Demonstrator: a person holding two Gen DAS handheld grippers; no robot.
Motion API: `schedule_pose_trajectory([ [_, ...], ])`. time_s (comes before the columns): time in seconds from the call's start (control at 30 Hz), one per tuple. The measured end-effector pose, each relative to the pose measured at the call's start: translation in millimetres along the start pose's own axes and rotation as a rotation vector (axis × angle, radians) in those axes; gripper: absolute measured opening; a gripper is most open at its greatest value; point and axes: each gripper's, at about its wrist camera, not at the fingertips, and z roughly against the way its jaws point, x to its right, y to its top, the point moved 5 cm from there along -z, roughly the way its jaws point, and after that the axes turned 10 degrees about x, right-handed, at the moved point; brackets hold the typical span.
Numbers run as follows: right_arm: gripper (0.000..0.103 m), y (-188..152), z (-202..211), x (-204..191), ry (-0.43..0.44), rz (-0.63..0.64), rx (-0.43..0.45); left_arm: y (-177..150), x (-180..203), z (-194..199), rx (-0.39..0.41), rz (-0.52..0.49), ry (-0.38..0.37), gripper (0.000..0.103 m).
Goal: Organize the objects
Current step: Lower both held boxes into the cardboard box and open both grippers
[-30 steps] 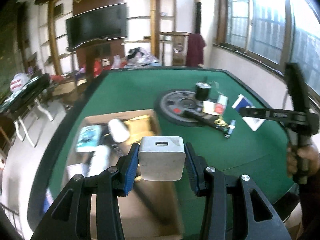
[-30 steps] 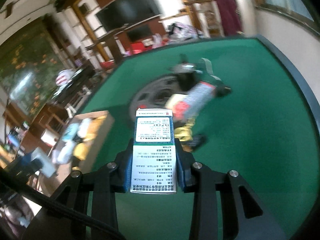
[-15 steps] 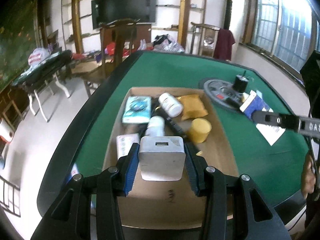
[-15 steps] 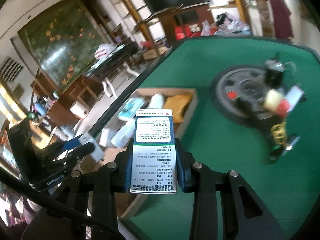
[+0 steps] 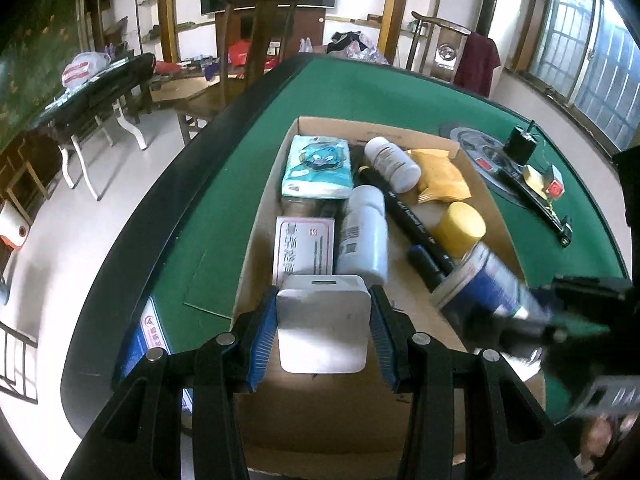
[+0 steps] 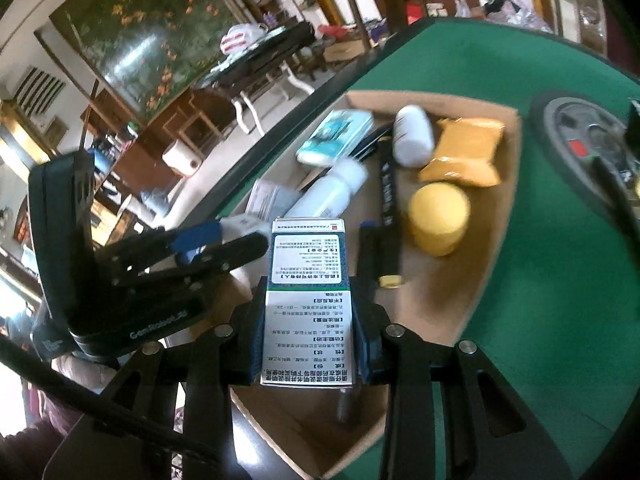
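My left gripper [image 5: 323, 308] is shut on a white square charger [image 5: 322, 328] and hangs over the near end of an open cardboard box [image 5: 256, 240]. My right gripper [image 6: 308, 292] is shut on a white and green medicine carton [image 6: 308, 308], also above the box [image 6: 516, 152]. In the right wrist view the left gripper [image 6: 216, 240] shows close on the left. The carton [image 5: 488, 284] appears blurred at the right of the left wrist view. Inside the box lie a tissue pack [image 5: 318, 166], two white bottles [image 5: 364, 236], a yellow packet [image 5: 440, 176], a yellow-capped jar [image 5: 460, 226] and a black marker [image 5: 404, 216].
The box sits on a green table [image 5: 384, 92] with a dark raised rim. A grey weight plate [image 5: 480, 152] with a black cylinder [image 5: 520, 144] and small items lies to the right of the box. A wooden chair [image 5: 256, 40] stands beyond the table's far left edge.
Both grippers have swung left from the weight plate side to above the box and come lower. They now hang side by side, each with the same object in its grip.
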Motion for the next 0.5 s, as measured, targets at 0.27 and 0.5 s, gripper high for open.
schedule_pose_trajectory([
  [0.27, 0.033, -13, -22, -4, -0.021, 0.035, -0.05, -1, -12, -3, 0.006, 0.025, 0.022, 0.039],
  [0.5, 0.033, -20, -24, -3, -0.049, 0.05, -0.063, 11, -4, 16, 0.082, 0.006, 0.019, 0.044],
])
